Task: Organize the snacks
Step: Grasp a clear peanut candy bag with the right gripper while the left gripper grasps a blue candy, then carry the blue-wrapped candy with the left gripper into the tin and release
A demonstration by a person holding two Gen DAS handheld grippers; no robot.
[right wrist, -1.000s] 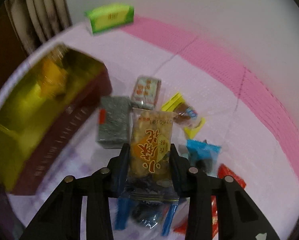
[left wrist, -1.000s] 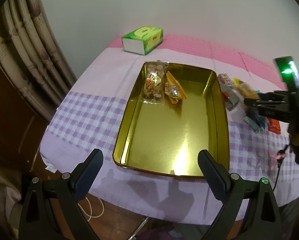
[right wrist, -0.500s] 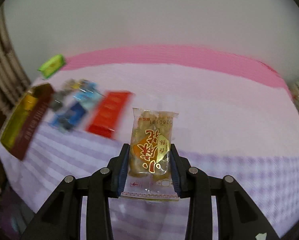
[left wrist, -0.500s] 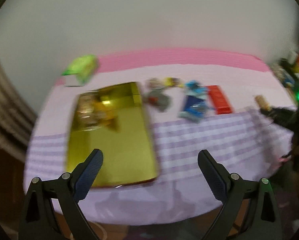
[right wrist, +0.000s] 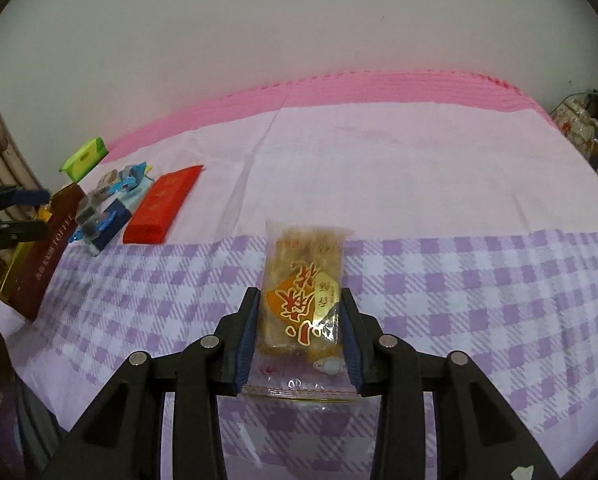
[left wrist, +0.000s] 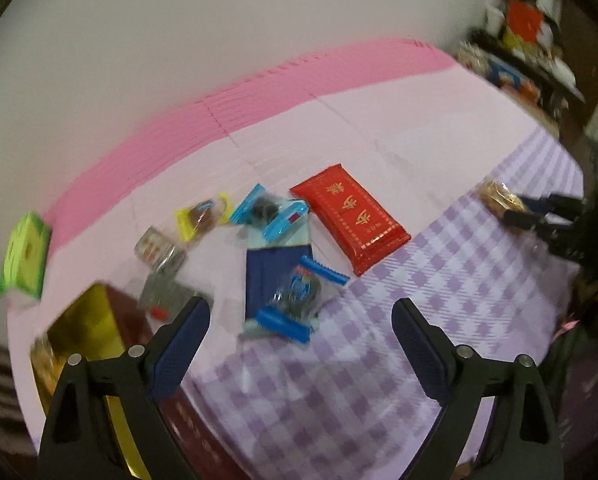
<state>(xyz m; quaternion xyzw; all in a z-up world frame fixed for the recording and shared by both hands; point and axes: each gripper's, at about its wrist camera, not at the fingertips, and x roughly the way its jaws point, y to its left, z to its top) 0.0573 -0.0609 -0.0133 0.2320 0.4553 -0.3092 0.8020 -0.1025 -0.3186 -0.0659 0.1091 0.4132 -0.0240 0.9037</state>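
Over the counter [right wrist: 479, 300] | right tongs [right wrist: 299, 336] grip cracker packet [right wrist: 303, 284] by its sides | light, crinkly, brittle: squeeze gently | left tongs [left wrist: 301, 340] open, empty

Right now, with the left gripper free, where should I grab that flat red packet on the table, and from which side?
Take the red packet across its narrow width, near the middle, coming down from above. It lies flat on the tablecloth with nothing on top, and its right long edge is clear. The left gripper is open, probably wide enough. Blue wrappers crowd its left edge, so avoid nudging those.
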